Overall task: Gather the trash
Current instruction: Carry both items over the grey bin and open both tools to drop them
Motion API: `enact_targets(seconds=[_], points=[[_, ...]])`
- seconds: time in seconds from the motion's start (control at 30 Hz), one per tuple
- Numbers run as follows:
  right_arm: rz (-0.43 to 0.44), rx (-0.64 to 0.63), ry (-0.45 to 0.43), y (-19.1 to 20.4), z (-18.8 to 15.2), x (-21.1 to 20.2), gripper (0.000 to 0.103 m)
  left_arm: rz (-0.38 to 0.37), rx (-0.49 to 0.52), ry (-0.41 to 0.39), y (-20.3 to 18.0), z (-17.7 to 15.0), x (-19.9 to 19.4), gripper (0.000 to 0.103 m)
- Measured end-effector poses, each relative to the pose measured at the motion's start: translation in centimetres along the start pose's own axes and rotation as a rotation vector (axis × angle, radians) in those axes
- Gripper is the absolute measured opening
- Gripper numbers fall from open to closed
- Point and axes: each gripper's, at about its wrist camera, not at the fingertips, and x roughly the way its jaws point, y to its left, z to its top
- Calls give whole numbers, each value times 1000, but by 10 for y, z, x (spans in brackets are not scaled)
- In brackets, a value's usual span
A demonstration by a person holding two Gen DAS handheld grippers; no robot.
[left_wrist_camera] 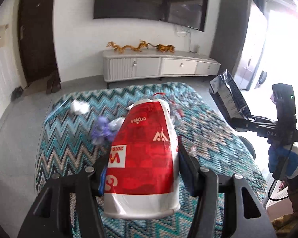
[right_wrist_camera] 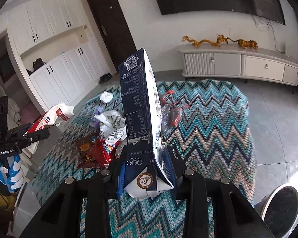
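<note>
I had the left gripper [left_wrist_camera: 143, 170] clamped on a red-and-white paper cup [left_wrist_camera: 143, 154], held above the zigzag cloth [left_wrist_camera: 208, 138] on the table. Upside-down print on the cup read "2018". The right gripper [right_wrist_camera: 147, 168] was closed on a dark blue milk carton [right_wrist_camera: 139, 107], lifted over the same cloth; I could see a QR code near its far end, Olympic rings near my fingers, and a nutrition table too small to read. Below the carton lay a litter pile: a crumpled white wrapper [right_wrist_camera: 113, 125], red snack packets [right_wrist_camera: 97, 152], a clear bag with red ribbon [right_wrist_camera: 171, 113] and a white tissue wad [right_wrist_camera: 106, 96]. A dark bin [right_wrist_camera: 280, 208] stood at lower right.
</note>
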Motion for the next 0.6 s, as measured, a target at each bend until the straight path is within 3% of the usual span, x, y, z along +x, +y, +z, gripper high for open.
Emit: enact_targets(seconds=[0.2, 0.43, 0.6], points=[[-67, 57, -74, -31, -16, -59, 32, -91, 124, -1, -78, 34, 15, 56], [-225, 223, -120, -123, -67, -131, 32, -233, 251, 65, -197, 62, 69, 56], [-345, 358, -104, -196, -114, -160, 32, -319, 342, 137, -291, 64, 121, 56]])
